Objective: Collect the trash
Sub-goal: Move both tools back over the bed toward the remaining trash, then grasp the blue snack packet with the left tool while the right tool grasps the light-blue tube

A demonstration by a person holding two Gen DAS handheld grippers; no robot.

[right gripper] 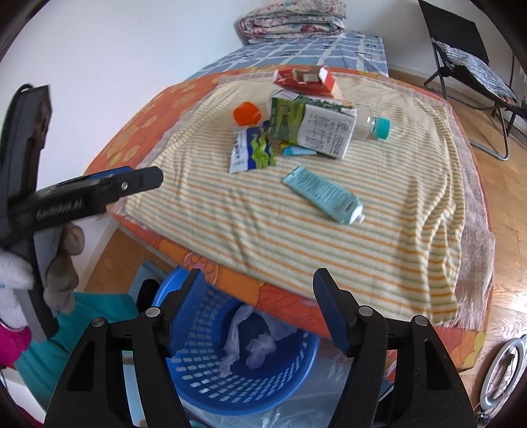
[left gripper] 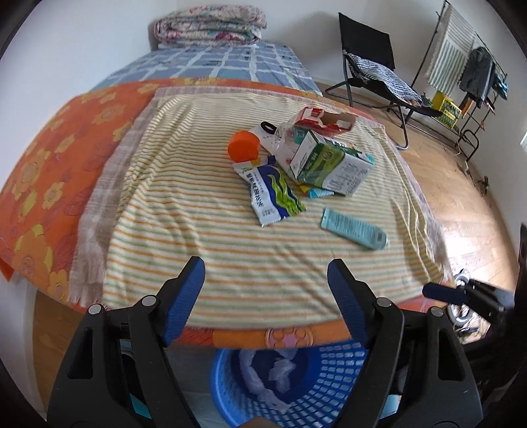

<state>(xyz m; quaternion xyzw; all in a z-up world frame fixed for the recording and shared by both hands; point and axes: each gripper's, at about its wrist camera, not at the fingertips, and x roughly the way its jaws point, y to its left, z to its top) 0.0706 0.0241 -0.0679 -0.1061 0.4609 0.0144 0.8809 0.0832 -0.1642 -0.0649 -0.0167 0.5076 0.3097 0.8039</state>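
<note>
Trash lies on a striped towel (left gripper: 230,256) on the bed: a green milk carton (left gripper: 332,163) (right gripper: 313,126), a snack wrapper (left gripper: 273,194) (right gripper: 252,151), a teal tube (left gripper: 354,228) (right gripper: 324,196), an orange cap (left gripper: 243,146) (right gripper: 247,113), a red box (left gripper: 324,120) (right gripper: 304,79) and a clear bottle (right gripper: 375,125). A blue basket (left gripper: 296,378) (right gripper: 243,359) holding white tissue stands below the bed edge. My left gripper (left gripper: 265,270) and right gripper (right gripper: 257,280) are both open and empty, near the bed edge above the basket.
A folded quilt (left gripper: 210,26) lies at the far end of the bed. A black folding chair (left gripper: 372,66) and a clothes rack (left gripper: 467,66) stand on the wooden floor at right. A ring light (right gripper: 507,375) lies on the floor.
</note>
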